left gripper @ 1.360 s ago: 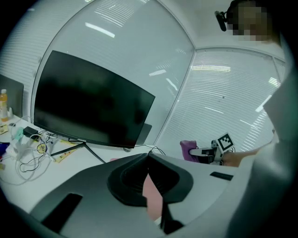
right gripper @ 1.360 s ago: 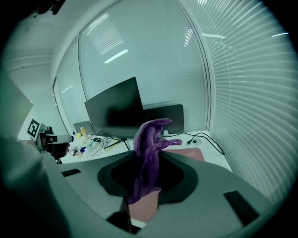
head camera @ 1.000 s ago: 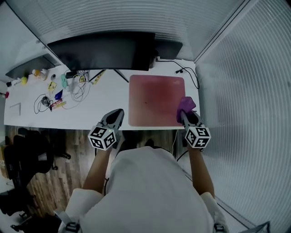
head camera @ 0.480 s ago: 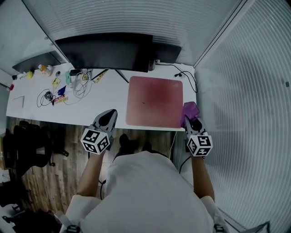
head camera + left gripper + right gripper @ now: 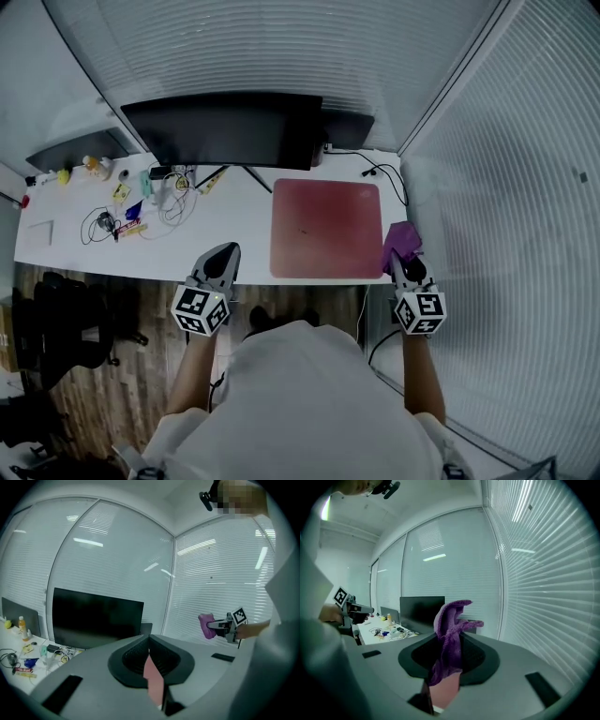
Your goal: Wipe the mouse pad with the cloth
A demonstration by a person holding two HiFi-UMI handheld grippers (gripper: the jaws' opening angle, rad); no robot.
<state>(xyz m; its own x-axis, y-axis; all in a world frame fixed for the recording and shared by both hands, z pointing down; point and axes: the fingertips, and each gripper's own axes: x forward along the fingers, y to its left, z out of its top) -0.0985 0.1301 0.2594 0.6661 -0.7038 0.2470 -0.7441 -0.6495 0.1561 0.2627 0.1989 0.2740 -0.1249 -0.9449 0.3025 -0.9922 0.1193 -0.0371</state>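
Note:
The pink-red mouse pad lies flat on the white desk, right of the middle. My right gripper is shut on a purple cloth just off the pad's right edge, by the desk's right end. In the right gripper view the cloth sticks up out of the right gripper, held level above the desk. My left gripper hangs over the desk's near edge, left of the pad. Its jaws meet with nothing between them in the left gripper view.
A wide black monitor stands at the back of the desk. Cables and small items litter the left part. A black cable runs behind the pad. Blind-covered glass walls close the back and right. A dark chair stands at the lower left.
The right gripper has carried the cloth off the pad's near right corner, rightward past its edge. Both grippers have drawn back a little toward the person.

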